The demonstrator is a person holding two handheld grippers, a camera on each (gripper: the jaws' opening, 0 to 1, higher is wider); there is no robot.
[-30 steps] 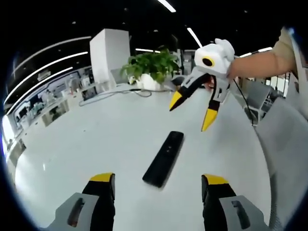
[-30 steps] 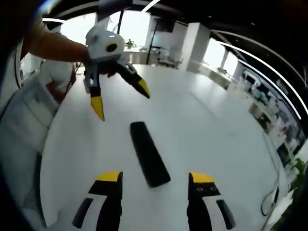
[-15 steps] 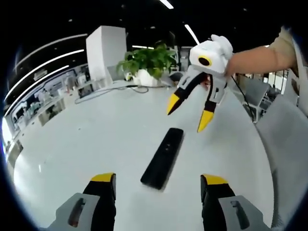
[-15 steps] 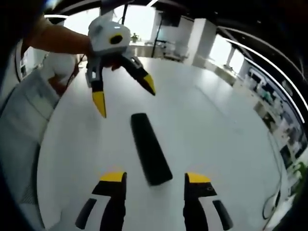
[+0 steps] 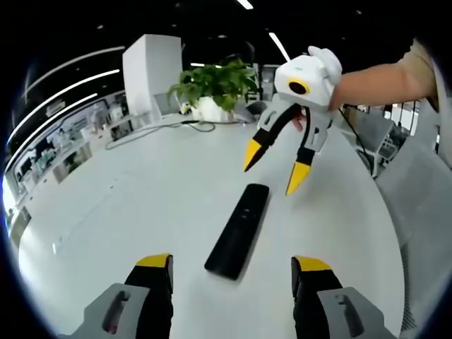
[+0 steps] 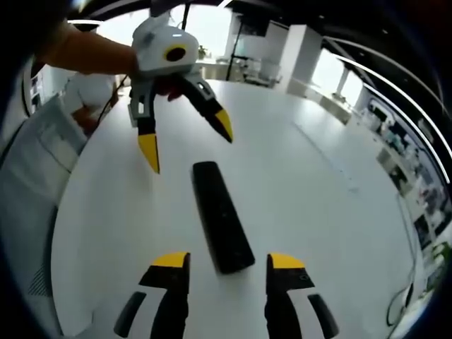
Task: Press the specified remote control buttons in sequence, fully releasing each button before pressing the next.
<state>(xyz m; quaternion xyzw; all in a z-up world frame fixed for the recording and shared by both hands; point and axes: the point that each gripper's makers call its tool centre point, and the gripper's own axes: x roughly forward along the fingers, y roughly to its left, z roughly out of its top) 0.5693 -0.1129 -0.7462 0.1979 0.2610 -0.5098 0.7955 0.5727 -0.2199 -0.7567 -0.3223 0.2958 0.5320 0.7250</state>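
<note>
Black remote control point(image 5: 238, 231) flat on the white desk point(image 5: 127, 205), ahead of and between the left gripper point(image 5: 230, 272) jaws — spread apart, right gripper point(image 5: 272, 169) poised above its far end, jaws also apart, touching nothing.

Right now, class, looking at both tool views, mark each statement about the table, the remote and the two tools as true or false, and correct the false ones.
1. The black remote lies flat on the white table. True.
2. The right tool is clamped on the remote. False: it hangs open above the remote's far end as the left tool view shows it, touching nothing.
3. A potted plant stands at the far side of the table. True.
4. The left tool is shut. False: its jaws are spread apart.
5. A cable lies on the table near the plant. True.
</note>
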